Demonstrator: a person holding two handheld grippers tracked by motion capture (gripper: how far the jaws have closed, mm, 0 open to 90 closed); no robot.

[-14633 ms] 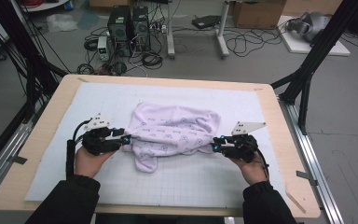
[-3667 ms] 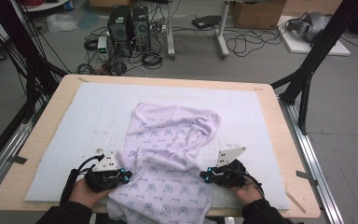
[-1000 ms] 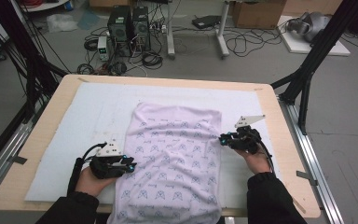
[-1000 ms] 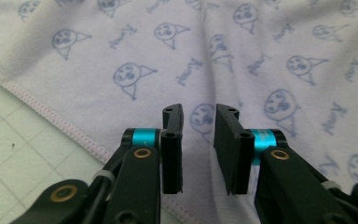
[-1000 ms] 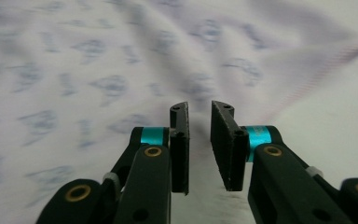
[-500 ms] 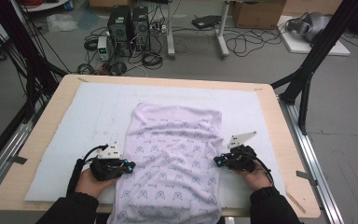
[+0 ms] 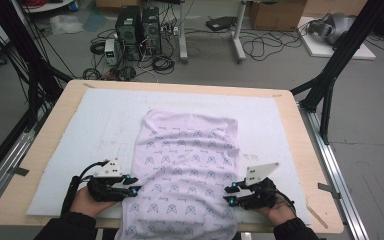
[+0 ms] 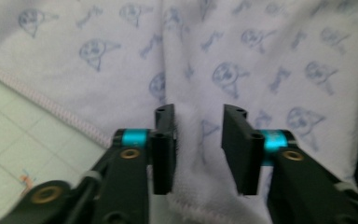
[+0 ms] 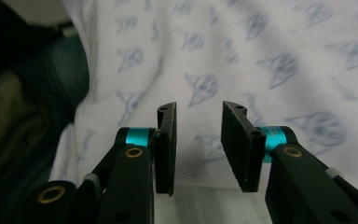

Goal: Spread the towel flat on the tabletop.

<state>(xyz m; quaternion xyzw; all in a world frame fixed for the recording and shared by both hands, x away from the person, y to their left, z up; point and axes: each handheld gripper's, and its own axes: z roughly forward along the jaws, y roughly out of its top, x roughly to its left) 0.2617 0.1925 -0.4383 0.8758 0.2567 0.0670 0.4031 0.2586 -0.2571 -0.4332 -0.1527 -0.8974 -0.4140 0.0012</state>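
Note:
A pale lilac cloth printed with blue figures lies spread flat down the middle of the white mat, its near end hanging over the table's front edge. My left gripper sits at the cloth's left edge near the front. Its jaws have just been opening; in the left gripper view they stand apart with the stitched hem of the cloth lying loose between them. My right gripper is at the cloth's right edge, jaws also just opened; they hover open over the cloth.
The wooden table has metal rails along both sides and black frame legs at its corners. Computer towers, cables and a cardboard box lie on the floor behind it. Bare mat flanks the cloth on both sides.
The right gripper has moved down the cloth's right edge toward the front of the table. The left gripper has stayed where it was. The cloth lies flat as before.

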